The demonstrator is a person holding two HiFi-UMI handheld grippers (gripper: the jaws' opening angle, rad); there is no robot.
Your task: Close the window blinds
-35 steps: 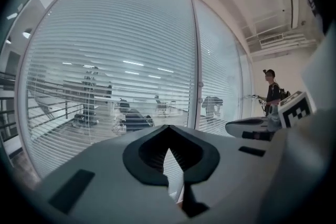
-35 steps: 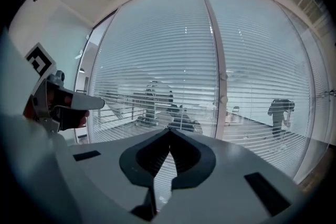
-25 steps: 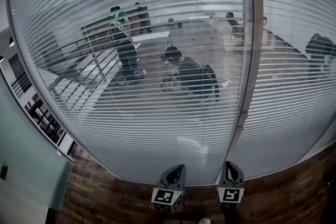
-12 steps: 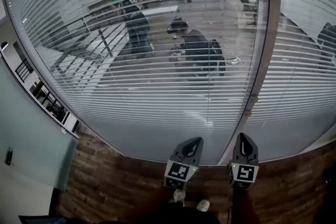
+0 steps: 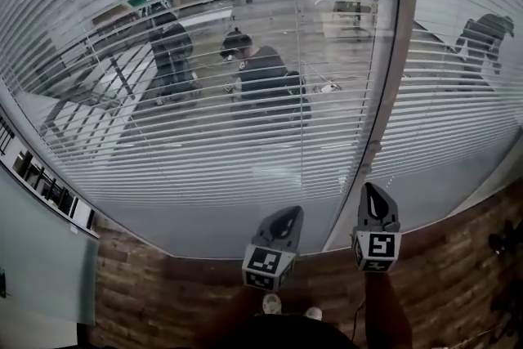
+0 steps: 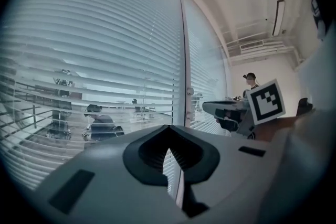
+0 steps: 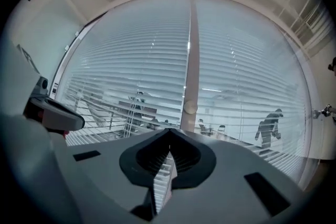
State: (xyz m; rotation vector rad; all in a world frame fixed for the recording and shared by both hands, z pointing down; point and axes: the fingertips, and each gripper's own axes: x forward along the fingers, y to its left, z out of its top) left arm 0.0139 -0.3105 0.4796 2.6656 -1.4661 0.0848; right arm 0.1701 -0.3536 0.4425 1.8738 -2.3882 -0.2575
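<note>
Left gripper (image 5: 291, 212), right gripper (image 5: 372, 189): two claws, both closed, empty.
Both were held low before the window; blinds (image 5: 204, 167) hung ahead in two panels, either side of one post (image 5: 394, 69), slats tilted see-through.

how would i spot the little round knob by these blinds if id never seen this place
Find the glass wall covered by horizontal blinds, then the pale vertical post that splits it in two. Low on that post sits the knob, small, round and pale: the only bump on an otherwise smooth post, amid straight slats.
</note>
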